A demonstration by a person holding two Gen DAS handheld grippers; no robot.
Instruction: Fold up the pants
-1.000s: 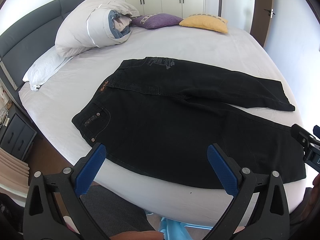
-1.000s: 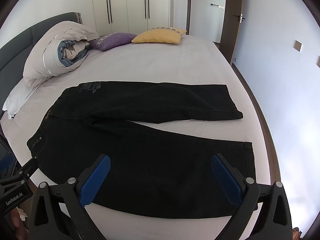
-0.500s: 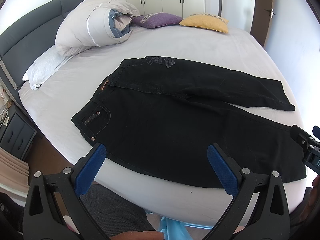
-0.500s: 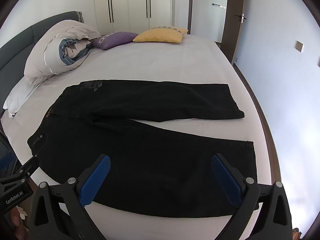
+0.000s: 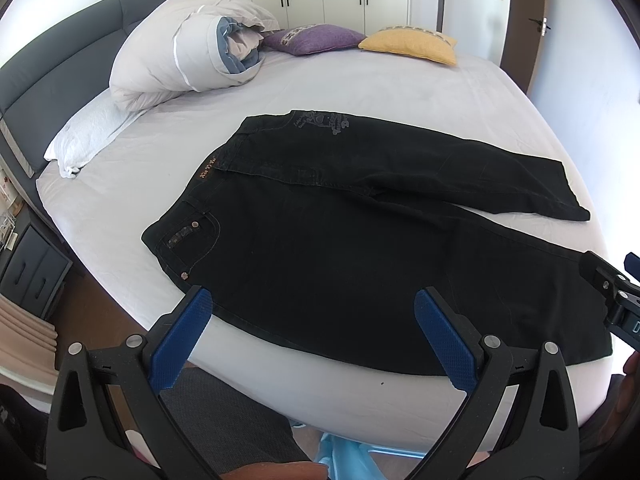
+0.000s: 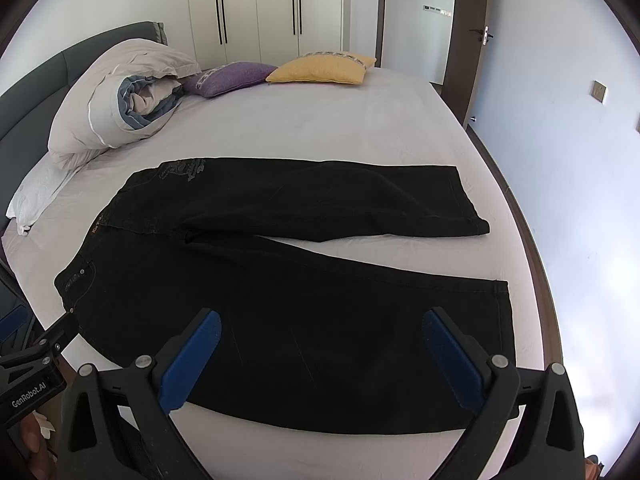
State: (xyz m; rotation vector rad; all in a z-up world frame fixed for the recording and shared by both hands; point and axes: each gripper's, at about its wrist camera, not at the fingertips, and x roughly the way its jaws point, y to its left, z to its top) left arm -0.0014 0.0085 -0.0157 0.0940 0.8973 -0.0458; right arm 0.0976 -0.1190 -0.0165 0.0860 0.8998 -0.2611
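On the bed [image 6: 320, 128], black pants [image 6: 280, 280] lie spread flat.

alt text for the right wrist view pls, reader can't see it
Black pants lie spread flat on a white bed, waist to the left, the two legs splayed apart toward the right. The right hand-held gripper is open and empty over the near leg, and a rolled duvet, a purple cushion and a yellow cushion sit at the far end.
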